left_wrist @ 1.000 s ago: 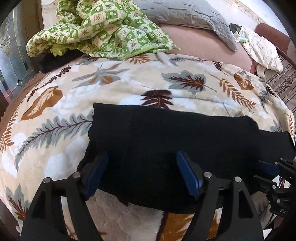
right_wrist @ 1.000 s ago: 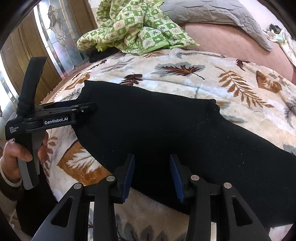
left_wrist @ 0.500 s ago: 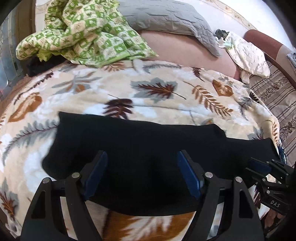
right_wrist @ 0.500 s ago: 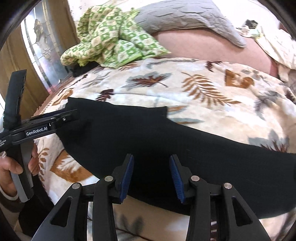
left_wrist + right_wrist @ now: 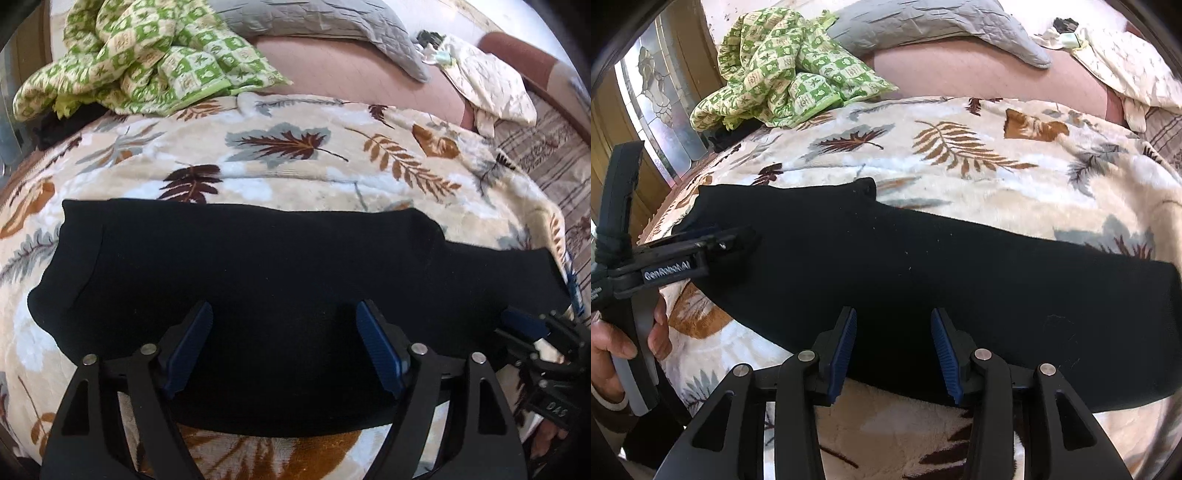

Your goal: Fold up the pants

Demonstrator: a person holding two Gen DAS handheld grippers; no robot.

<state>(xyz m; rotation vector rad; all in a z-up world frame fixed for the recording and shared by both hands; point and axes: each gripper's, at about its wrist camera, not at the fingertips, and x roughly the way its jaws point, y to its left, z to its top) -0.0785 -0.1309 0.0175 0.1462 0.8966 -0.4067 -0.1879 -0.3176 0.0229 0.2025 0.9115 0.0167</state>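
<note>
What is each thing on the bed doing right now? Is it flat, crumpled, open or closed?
Black pants: spread flat on the leaf blanket, lengthwise across the view.
Leaf blanket: spread over the bed, under the pants.
Green checked quilt: crumpled in a heap.
Grey pillow: lying behind the blanket.
Left gripper: fingers open above the pants.
Right gripper: fingers open above the pants.

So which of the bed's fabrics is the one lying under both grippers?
The black pants, spread flat on the leaf-print blanket; the green checked quilt and grey pillow lie farther back.
</note>
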